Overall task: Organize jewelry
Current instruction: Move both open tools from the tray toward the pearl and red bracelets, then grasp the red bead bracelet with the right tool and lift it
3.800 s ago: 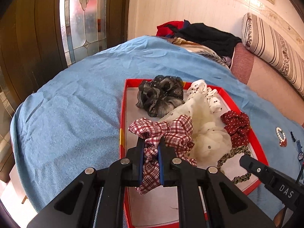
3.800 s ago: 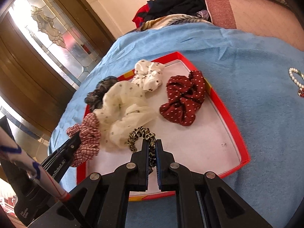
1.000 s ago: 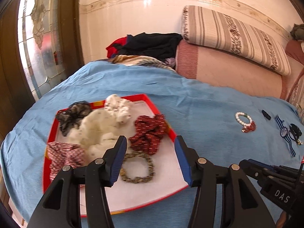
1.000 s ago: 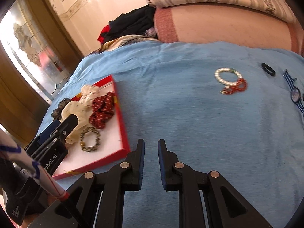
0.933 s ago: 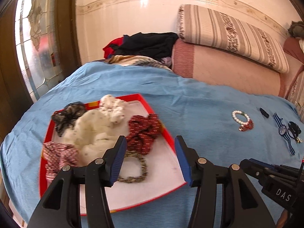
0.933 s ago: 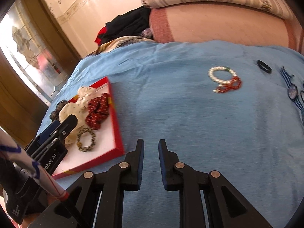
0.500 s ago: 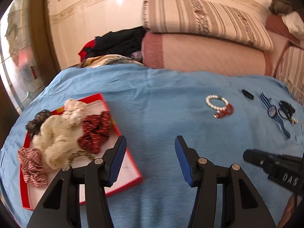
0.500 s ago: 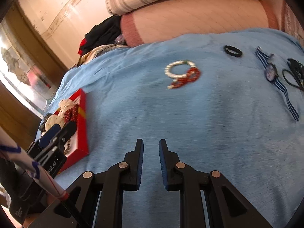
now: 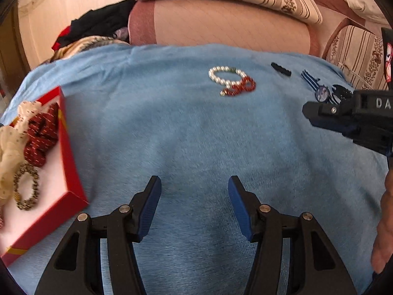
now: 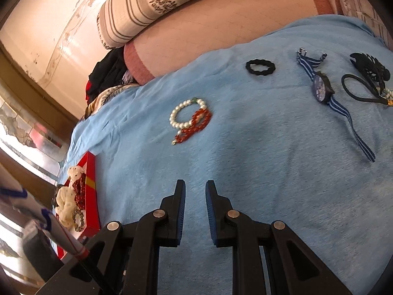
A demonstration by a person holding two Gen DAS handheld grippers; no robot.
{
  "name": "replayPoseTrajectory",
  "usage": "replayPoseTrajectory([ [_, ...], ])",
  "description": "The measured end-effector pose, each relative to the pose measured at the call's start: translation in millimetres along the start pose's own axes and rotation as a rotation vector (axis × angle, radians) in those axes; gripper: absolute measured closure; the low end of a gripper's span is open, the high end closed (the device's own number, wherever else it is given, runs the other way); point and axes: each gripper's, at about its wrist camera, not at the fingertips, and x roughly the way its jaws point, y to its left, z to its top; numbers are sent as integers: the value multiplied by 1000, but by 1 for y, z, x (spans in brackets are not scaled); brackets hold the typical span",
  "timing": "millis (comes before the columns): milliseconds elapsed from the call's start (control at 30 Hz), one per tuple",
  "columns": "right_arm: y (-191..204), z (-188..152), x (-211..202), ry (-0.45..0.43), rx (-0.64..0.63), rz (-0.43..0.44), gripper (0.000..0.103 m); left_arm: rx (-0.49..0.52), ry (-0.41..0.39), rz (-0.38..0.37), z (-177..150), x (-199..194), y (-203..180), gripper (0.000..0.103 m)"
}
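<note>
Left wrist view: the left gripper [image 9: 194, 184] hangs over bare blue blanket [image 9: 172, 127], its blue-padded jaws standing well apart with nothing between them; they have just been opening a little wider. That released, ready stance suggests it is heading for the loose jewelry farther up the bed. At the left edge sits a red tray [image 9: 71, 172] with a white floor, already holding a dark red dotted scrunchie [image 9: 40, 132], a cream scrunchie [image 9: 9, 145] and a speckled hair tie [image 9: 25, 189], so the tray seems to be the collecting place. Well beyond the jaws, a pearl bracelet [image 9: 224, 76] lies flat, a ring of round white beads with one green bead, touching a red bead bracelet [image 9: 239, 89] bunched in a loop beside it. Farther right lie a black hair tie [image 9: 281, 69] and a striped-strap watch [image 9: 319, 89]. The right gripper [image 9: 326, 113] enters from the right edge, near the watch.

Right wrist view: the right gripper [image 10: 195, 196] points down at the blanket [image 10: 245, 172] with its jaws nearly together, only a narrow gap left, and grasping nothing. The pearl bracelet [image 10: 186, 113] and red bead bracelet [image 10: 195, 125] lie ahead and slightly left, overlapping where the red loop crosses the white ring. To the upper right are the black hair tie [image 10: 260, 67], a crimped ring; the watch [image 10: 323, 89], dark round case on a blue-and-white strap stretched out straight; and a black hair claw [image 10: 371, 67] beside a thin black cord [image 10: 356, 91]. The red tray [image 10: 92, 196] is far to the lower left, well apart from all of these.
</note>
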Motion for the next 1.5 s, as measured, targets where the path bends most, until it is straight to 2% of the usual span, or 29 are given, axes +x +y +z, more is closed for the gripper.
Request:
replayPoseTrajectory([
  [267,-8,10,13,18,48,24,85,2,10,-2,1,2,2,45],
  [533,-1,44,36,7,42,19,85,-6,8,-14,7,2,2,45],
  [667,-1,60,54,20,78,14,85,-10,4,-15,10,2,3,45],
  [833,-4,79,79,50,119,-20,85,-13,1,-15,13,2,4,45],
  [1067,-5,84,106,74,127,-110,88,-25,0,-23,16,2,9,45],
  [1200,3,90,119,75,44,-188,94,-28,1,-25,17,2,9,45],
  [1333,14,87,113,58,-58,-262,96,-27,-4,-21,18,2,10,45],
  [1500,6,72,73,8,-60,-239,96,-26,-22,-28,24,0,13,45],
])
